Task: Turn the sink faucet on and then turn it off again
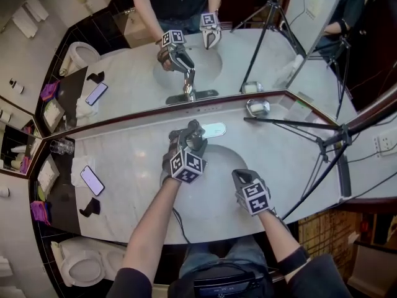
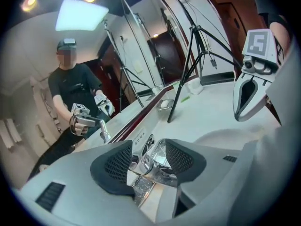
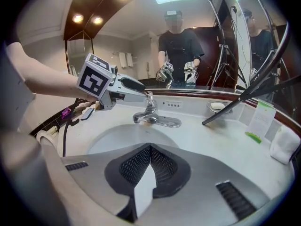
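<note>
The chrome faucet (image 3: 150,113) stands at the back rim of the white sink basin (image 3: 117,138). My left gripper (image 2: 149,157) is open, its two black pads on either side of the faucet handle (image 2: 151,163) without clearly pressing on it. In the head view the left gripper (image 1: 193,136) covers the faucet's top, and only the faucet's base plate (image 1: 214,130) shows. My right gripper (image 3: 150,149) is shut on nothing and hangs over the basin's near rim, right of the left one (image 1: 240,177). No water shows at the spout.
A mirror runs along the back of the counter. A tripod leg (image 1: 310,143) slants across the counter's right part, near a soap dish (image 1: 257,107). To the left lie a phone (image 1: 92,180) and a glass (image 1: 61,146). A card and folded towel (image 3: 283,145) sit far right.
</note>
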`<state>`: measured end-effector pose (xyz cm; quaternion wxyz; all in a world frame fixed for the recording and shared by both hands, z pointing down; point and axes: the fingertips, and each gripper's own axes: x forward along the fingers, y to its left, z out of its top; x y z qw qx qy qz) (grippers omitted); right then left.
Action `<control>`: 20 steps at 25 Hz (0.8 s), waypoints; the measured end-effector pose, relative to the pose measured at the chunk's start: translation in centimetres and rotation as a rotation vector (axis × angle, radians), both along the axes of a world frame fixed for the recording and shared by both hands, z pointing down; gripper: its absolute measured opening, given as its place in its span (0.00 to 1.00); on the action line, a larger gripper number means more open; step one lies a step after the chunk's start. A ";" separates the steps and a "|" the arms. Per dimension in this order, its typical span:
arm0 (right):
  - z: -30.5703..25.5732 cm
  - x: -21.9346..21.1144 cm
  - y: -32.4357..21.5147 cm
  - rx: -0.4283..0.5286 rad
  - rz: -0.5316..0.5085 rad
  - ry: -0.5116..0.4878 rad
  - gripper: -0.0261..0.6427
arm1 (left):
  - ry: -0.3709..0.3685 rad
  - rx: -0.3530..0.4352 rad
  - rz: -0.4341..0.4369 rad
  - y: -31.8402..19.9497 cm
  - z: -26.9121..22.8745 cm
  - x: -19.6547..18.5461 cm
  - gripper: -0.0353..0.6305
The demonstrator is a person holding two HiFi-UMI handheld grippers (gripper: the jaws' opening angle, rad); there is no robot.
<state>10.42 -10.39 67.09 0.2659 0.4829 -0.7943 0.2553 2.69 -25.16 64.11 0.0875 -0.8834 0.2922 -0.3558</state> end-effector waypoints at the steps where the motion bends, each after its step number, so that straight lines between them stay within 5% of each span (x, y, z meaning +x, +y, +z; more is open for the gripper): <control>1: 0.2 0.1 0.0 -0.003 0.002 -0.001 0.06 | -0.018 0.010 0.012 -0.2 0.4 0.4 0.37; 13: 1.9 0.9 -0.5 -0.025 0.023 -0.015 0.06 | -0.175 0.133 0.099 -0.5 3.2 2.3 0.32; 20: 2.1 -0.2 -0.2 -0.034 0.016 -0.024 0.06 | -0.180 0.182 0.067 -0.5 2.2 2.1 0.32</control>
